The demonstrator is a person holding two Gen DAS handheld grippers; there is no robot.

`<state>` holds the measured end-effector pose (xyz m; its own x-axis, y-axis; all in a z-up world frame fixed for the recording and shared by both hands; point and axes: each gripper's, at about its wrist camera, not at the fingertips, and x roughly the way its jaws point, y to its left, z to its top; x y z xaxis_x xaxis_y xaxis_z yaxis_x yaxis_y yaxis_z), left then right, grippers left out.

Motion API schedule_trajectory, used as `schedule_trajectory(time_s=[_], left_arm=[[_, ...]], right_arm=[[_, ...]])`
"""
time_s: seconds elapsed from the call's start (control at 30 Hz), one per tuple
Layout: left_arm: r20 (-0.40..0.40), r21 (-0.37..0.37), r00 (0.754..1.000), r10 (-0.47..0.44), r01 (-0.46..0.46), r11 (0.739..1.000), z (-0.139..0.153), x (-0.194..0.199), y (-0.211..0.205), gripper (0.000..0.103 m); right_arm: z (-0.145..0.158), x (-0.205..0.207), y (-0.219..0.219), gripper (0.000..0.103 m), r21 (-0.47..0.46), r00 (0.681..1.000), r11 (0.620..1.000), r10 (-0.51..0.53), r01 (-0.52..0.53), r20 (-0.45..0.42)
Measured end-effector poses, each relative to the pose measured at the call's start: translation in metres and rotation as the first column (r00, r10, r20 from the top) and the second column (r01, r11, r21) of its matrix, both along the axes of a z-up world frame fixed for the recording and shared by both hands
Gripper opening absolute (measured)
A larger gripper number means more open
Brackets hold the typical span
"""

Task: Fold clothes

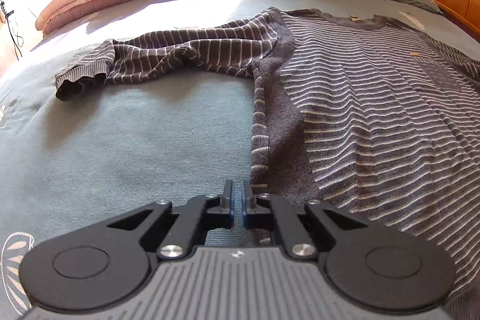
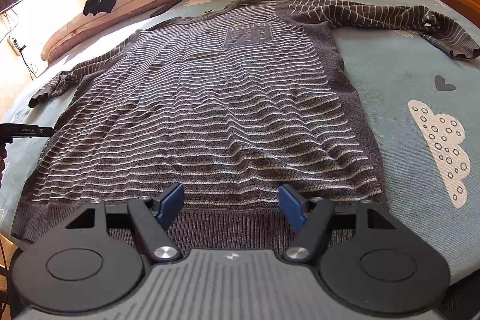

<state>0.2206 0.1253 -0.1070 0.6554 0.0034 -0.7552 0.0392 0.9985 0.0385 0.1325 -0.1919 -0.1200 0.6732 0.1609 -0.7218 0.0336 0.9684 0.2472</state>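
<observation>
Closed, empty left gripper jaws beside striped sweater side edge; right gripper jaws wide, empty, over hem. Sweater lies flat, sleeves out: no fold begun.

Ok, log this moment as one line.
sweater flat on bed | left tool shut at side seam, grip unclear | right tool open over hem
</observation>
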Motion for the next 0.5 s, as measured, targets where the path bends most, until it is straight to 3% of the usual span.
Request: schedule_trajectory(time_s=[0.07,0.13,0.23,0.37,0.43,0.5], left_arm=[[0.017,-0.039,1.0,-0.019,0.02,0.999,0.009,0.003,0.005,0.018],[0.052,-0.063,0.998,-0.028,0.031,0.998,0.02,0.014,0.005,0.035],[0.066,-0.131,0.998,-0.009,0.017,0.991,0.025,0.05,0.003,0.046],[-0.006,-0.273,0.999,0.041,-0.041,0.961,0.008,0.109,0.008,0.047],[-0.064,-0.276,0.995,0.079,-0.094,0.957,-0.01,0.132,0.01,0.045],[-0.063,-0.258,0.993,0.098,-0.111,0.96,-0.019,0.143,0.008,0.033]], right_arm=[[-0.001,0.001,0.0,0.074,-0.002,1.0,1.0,0.002,-0.002,0.001],[0.0,0.003,0.0,0.074,0.0,1.0,1.0,0.006,-0.006,0.007],[0.006,0.006,0.001,0.074,-0.002,1.0,1.0,0.014,-0.014,0.024],[0.012,0.01,0.002,0.074,-0.018,0.999,1.0,0.022,-0.021,0.046],[0.014,0.013,0.0,0.074,-0.034,0.999,0.999,0.014,-0.013,0.046],[0.015,0.017,-0.002,0.074,-0.04,0.999,0.999,0.012,-0.01,0.047]])
